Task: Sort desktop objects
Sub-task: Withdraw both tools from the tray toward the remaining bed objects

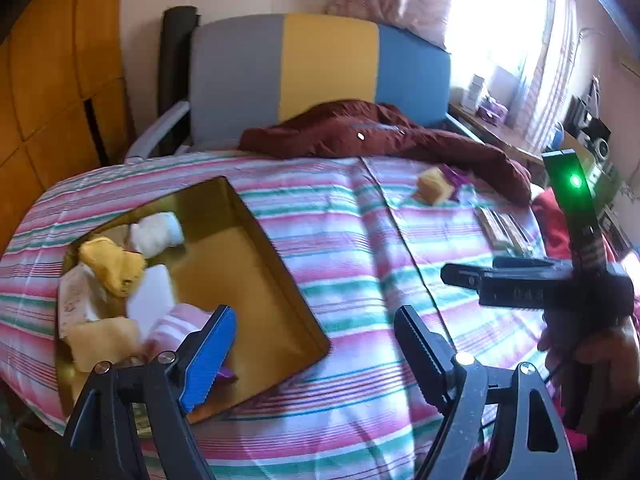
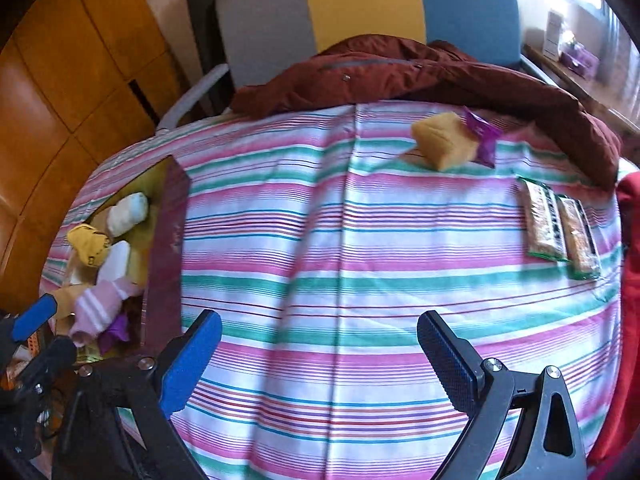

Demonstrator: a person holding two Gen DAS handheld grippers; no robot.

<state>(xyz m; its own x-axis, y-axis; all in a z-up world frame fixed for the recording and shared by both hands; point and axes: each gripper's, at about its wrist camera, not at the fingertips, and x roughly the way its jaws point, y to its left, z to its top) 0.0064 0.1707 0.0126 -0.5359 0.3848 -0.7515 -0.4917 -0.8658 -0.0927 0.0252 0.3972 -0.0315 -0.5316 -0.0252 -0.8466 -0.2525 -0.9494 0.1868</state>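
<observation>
**Box partly filled, snacks left on the bed**

Striped bedding (image 2: 360, 240) in pink, green and white covers the bed, with a dark red jacket (image 2: 440, 76) bunched along its far edge before a grey, yellow and blue headboard (image 1: 320, 64). Near the bed's left edge sits a gold-lined box (image 1: 256, 280) with rolled socks and small packets piled at its left end. A yellow sponge (image 2: 444, 144) and a purple wrapper (image 2: 484, 136) touch near the far right; two snack packs (image 2: 560, 232) lie side by side toward the right edge. Left gripper (image 1: 312, 348) hovers wide open and empty by the box's near corner. Right gripper (image 2: 320, 356) is also spread wide, holding nothing, above bare bedding.
</observation>
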